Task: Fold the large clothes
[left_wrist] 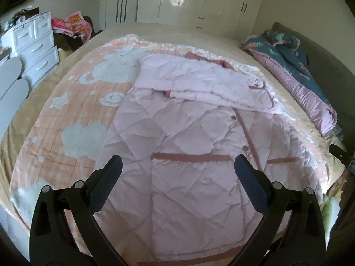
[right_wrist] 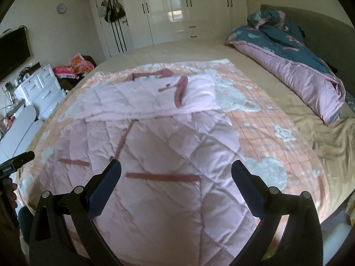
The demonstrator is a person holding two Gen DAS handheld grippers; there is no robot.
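Left gripper (left_wrist: 177, 168): jaws spread wide, nothing between the dark blue pads, held above the near hem of the coat; right gripper (right_wrist: 176, 173): likewise wide open and empty, above the same garment's near half. Item: pink quilted coat (left_wrist: 184, 155), diamond stitching, dusty-rose trim, two small buttons visible along the front placket; lies flat and lengthwise on the bed (left_wrist: 168, 27), hem at the near edge, collar toward the far edge. Both sleeves are folded across the chest, forming a crosswise band in the upper half; a rose cuff (right_wrist: 180, 90) lies on top of that band in the right wrist view. Horizontal rose pocket strips (right_wrist: 163, 176) sit on the lower half, one either side of the placket. Underlay: peach blanket (left_wrist: 73, 110) with pale cloud and star shapes, spread over a tan sheet (right_wrist: 321, 133). Bundled teal and mauve duvet (right_wrist: 288, 55) lies along the headboard side of the bed, well apart from the coat. Surroundings: white wardrobe (right_wrist: 188, 6) past the far edge, white drawer unit (left_wrist: 37, 44) at the left side, a pink patterned cloth heap (left_wrist: 75, 23) beside it. Part of the other handheld tool shows at the margin of each view
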